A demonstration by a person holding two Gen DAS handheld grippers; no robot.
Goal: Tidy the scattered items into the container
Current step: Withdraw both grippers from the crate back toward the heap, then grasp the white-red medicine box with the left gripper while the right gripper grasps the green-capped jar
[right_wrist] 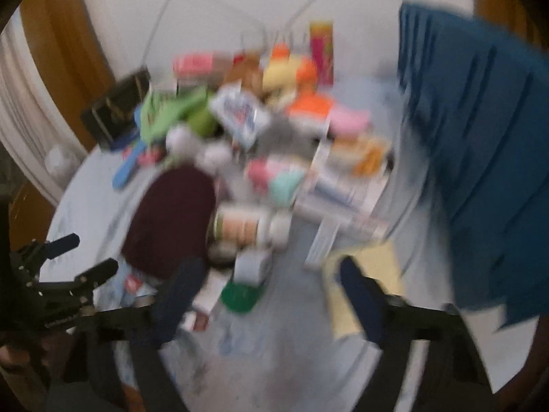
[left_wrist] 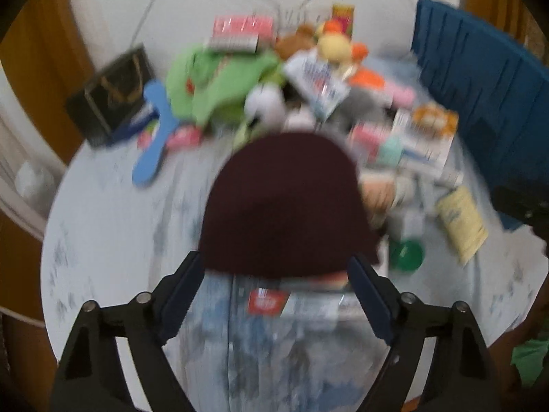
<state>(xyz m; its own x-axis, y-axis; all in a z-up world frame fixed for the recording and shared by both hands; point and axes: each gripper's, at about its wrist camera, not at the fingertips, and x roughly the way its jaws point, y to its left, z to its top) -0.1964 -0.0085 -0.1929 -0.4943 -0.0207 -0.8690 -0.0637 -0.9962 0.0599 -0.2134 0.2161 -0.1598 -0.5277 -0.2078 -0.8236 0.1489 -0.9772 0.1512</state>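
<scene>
A dark maroon beanie lies on the pale round table, just ahead of my left gripper, which is open with nothing between its fingers. The beanie's near edge sits at the fingertips. Behind it spreads a blurred pile: green cloth, plush toys, packets and boxes. The blue fabric container stands at the right. In the right wrist view my right gripper is open and empty above a green lid, with the beanie and the left gripper to its left and the container at the right.
A black box and a blue paddle-shaped item lie at the table's far left. A yellow packet sits near the right edge. Wooden floor shows beyond the table edge. Both views are motion-blurred.
</scene>
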